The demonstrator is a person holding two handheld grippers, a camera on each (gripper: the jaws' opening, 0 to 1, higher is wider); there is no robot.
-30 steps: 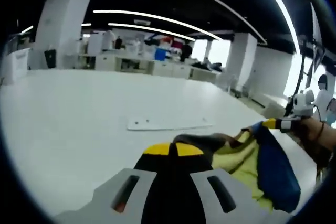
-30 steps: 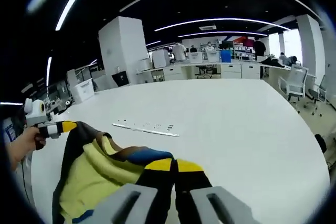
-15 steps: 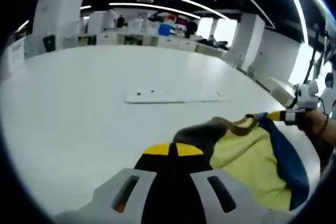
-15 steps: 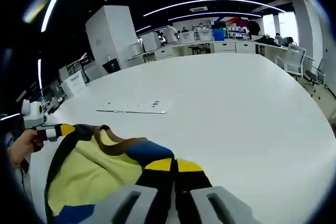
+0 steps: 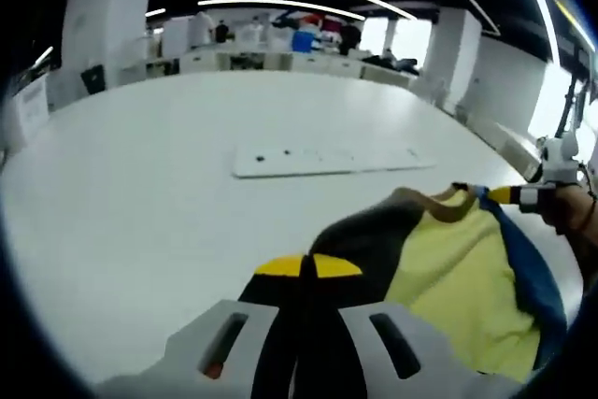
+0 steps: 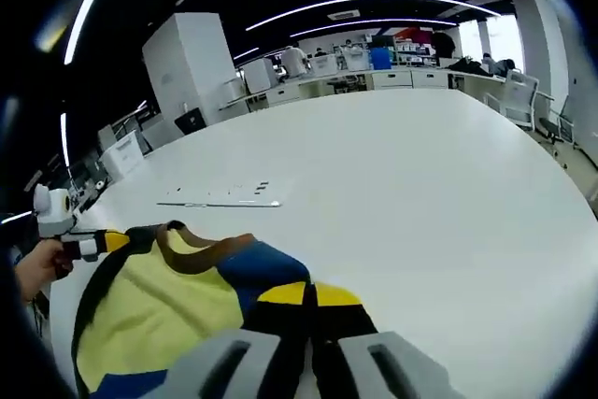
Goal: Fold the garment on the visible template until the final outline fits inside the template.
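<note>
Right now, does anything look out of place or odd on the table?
Yes: the garment is not on the flat white template. It hangs stretched between the left gripper and the right gripper, both shut on its edge, with the template bare on the table beyond it.

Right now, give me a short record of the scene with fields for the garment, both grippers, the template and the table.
garment: yellow shirt with blue and dark panels and a brown collar, stretched between the two grippers
left gripper: shut on the shirt's dark corner
right gripper: shut on the shirt's blue corner
template: flat white sheet lying on the table beyond the shirt, nothing on it
table: large, white
state: shirt not yet on the template
</note>
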